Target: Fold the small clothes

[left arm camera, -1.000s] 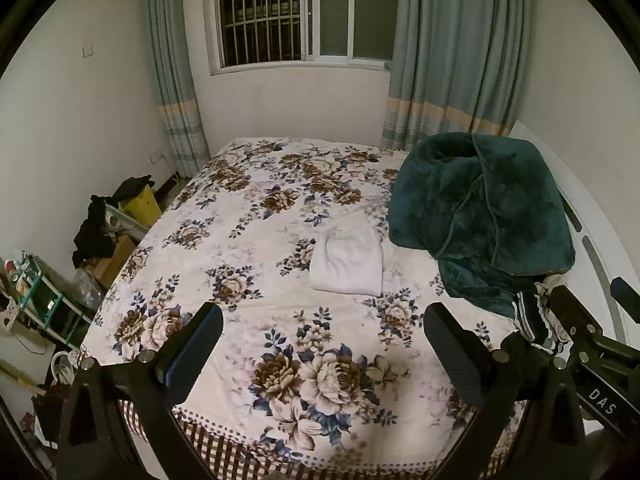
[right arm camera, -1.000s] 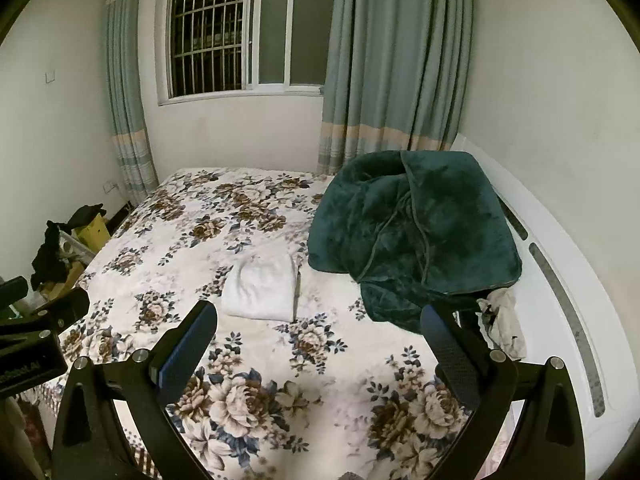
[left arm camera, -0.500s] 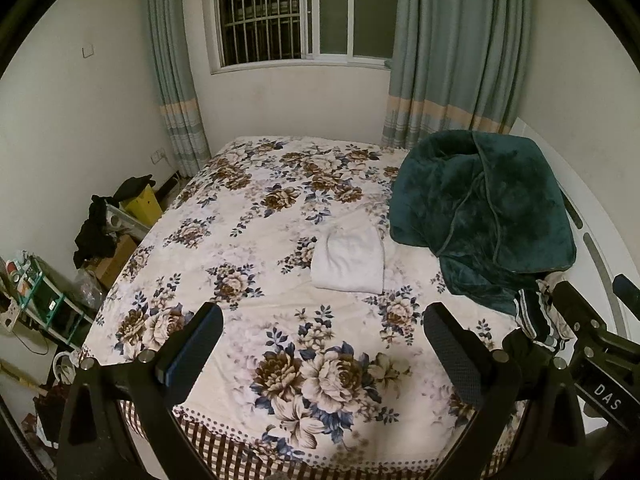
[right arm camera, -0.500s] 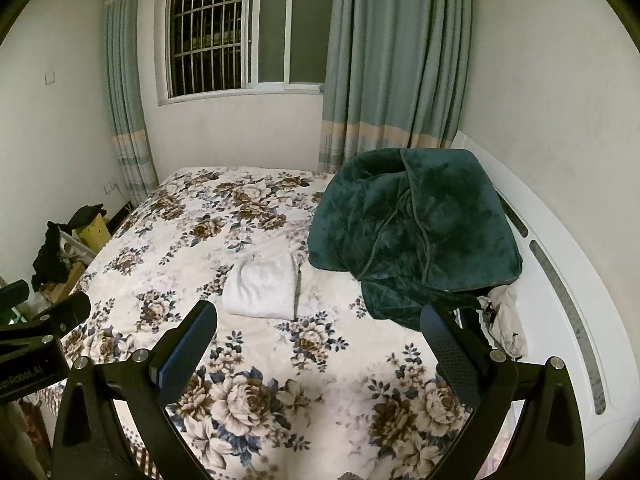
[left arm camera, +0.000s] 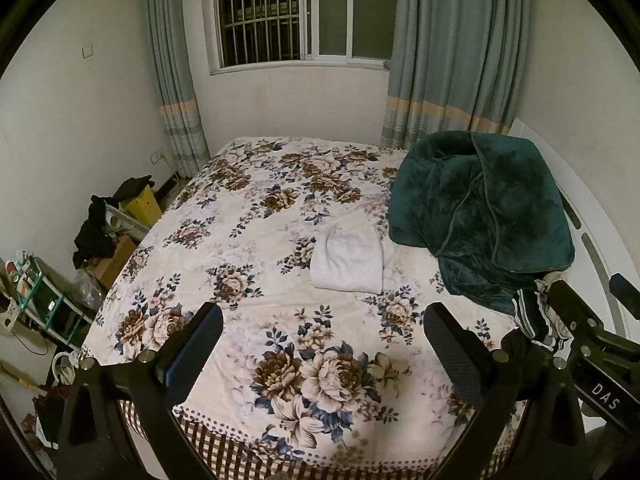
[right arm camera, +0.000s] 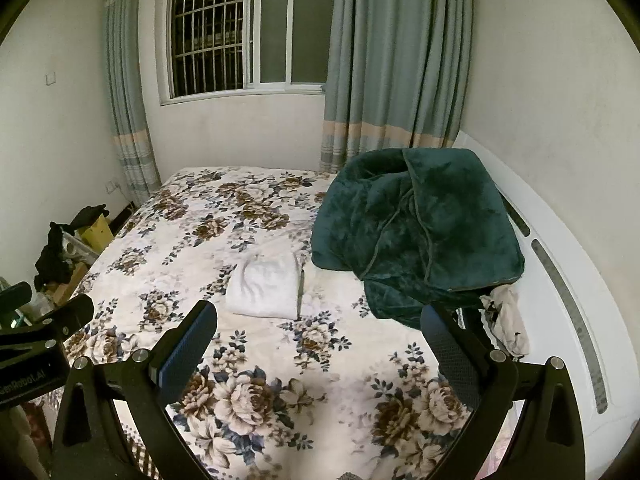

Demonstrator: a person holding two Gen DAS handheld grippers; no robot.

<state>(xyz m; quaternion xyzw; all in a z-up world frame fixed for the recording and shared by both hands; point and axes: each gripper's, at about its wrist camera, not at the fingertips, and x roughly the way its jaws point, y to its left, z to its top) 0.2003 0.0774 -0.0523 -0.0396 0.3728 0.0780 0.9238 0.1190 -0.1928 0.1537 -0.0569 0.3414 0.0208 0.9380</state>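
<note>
White folded garment (left arm camera: 347, 259) lies flat, long axis toward the window (left arm camera: 304, 12).

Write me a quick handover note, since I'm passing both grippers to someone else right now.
Left gripper: open, empty, above the near end of the bed.
Right gripper: open, empty, beside it.
Done: one white cloth lies folded mid-bed, left of the green blanket.
Left: a crumpled pile of small clothes at the blanket's near right corner looks unfolded; probably next.
</note>
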